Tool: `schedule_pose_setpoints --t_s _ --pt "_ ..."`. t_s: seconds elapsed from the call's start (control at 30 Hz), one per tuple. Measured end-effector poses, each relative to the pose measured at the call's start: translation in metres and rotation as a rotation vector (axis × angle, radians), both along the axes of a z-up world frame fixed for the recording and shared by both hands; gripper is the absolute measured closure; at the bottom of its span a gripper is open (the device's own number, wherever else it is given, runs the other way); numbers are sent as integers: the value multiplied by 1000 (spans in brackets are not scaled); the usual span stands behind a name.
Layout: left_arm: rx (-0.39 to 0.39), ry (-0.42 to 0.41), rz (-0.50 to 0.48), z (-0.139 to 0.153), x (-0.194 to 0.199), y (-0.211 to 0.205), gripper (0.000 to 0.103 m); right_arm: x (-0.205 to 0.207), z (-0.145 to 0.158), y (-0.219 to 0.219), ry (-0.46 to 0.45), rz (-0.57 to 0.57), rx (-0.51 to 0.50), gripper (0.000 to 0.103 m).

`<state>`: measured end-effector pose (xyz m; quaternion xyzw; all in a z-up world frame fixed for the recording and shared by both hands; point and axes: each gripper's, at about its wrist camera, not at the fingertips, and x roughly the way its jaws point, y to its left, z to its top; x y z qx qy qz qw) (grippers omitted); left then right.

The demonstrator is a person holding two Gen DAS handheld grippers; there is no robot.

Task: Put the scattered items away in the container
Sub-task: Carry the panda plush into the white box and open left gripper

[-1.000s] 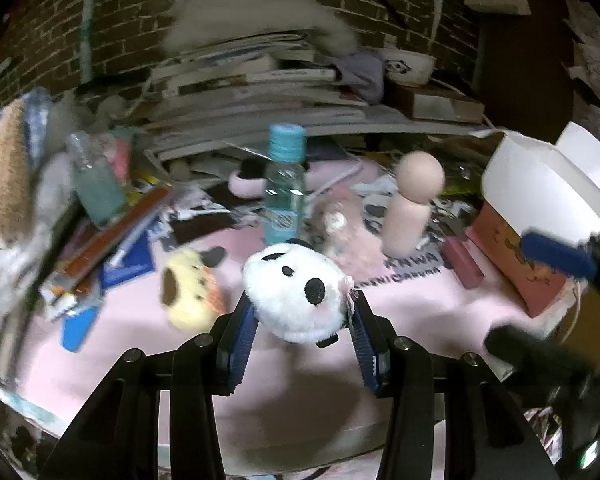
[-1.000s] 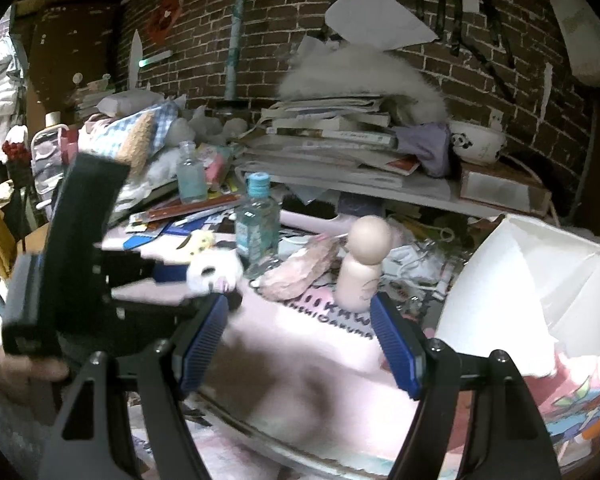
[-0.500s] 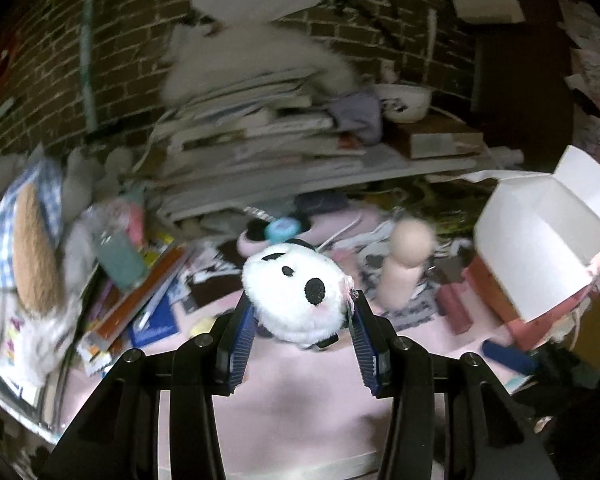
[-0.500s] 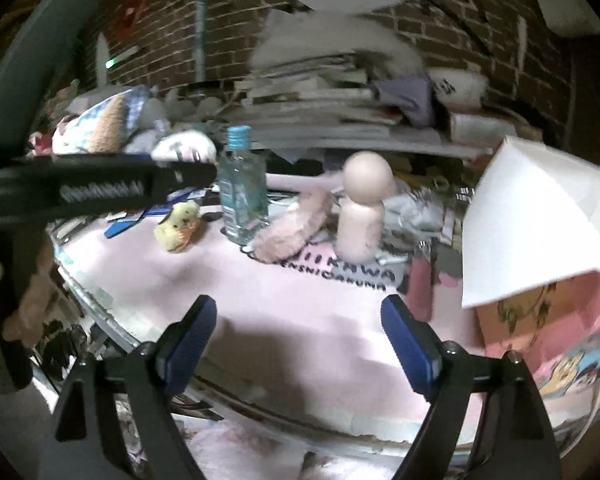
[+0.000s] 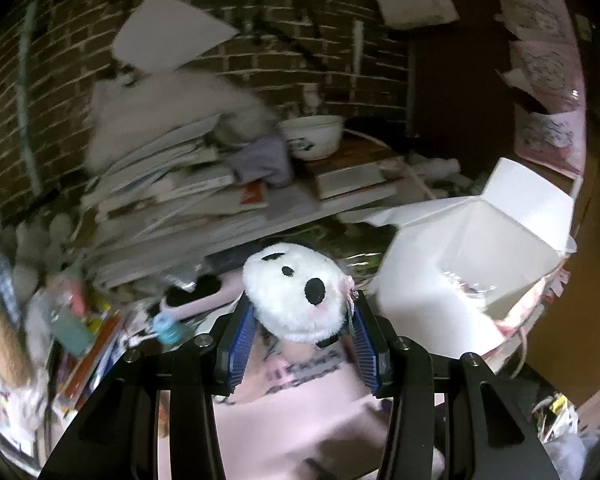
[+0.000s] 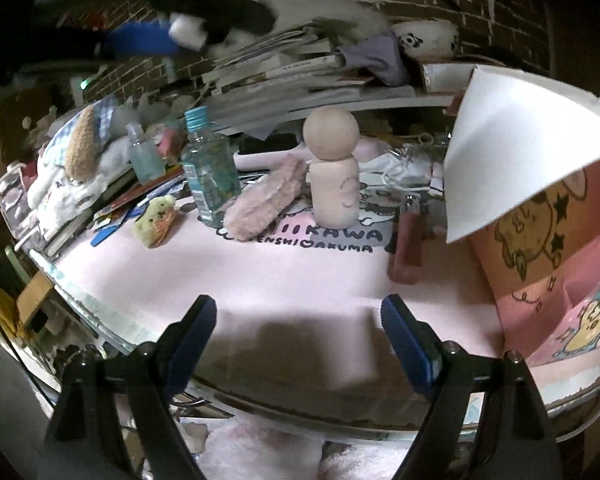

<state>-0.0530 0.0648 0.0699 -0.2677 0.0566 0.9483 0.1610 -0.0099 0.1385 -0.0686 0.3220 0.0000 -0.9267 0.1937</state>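
My left gripper (image 5: pixel 302 312) is shut on a white plush toy (image 5: pixel 296 288) with black eye patches, held in the air above the pink mat (image 5: pixel 300 408). The container, a pink cartoon box with white flaps (image 5: pixel 472 264), stands open just to its right. In the right wrist view my right gripper (image 6: pixel 299 306) is open over the mat (image 6: pixel 284 276), nothing between its fingers. Ahead of it stand a wooden peg doll (image 6: pixel 334 176), a clear blue-capped bottle (image 6: pixel 210 176), a pink fuzzy piece (image 6: pixel 266 200), a small yellow plush (image 6: pixel 156 220) and a pink-red stick (image 6: pixel 408 240). The box (image 6: pixel 540 232) is at the right.
A leaning stack of books and papers (image 6: pixel 292 72) and a panda-print bowl (image 5: pixel 312 136) fill the back against the brick wall. Bottles, pens and plush clutter (image 6: pixel 84 168) crowd the left side. The round table's front rim (image 6: pixel 260 396) runs just below my right fingers.
My left gripper has risen with the white plush and swung right toward the box. My right gripper's jaws have widened and it has sunk closer to the mat.
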Motion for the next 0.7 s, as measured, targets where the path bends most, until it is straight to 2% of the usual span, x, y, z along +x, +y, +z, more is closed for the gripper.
schedule_pose_setpoints --t_s 0.33,0.43,0.7 --pt "-19 -58 -236 17 -2 76 63 -5 -8 12 -25 -40 -75 21" --pt "-14 -104 -301 20 -7 99 63 -4 -11 17 -24 -56 -91 21" --pt "-95 -250 -395 19 -26 146 63 -7 -11 28 -32 -78 -146 20"
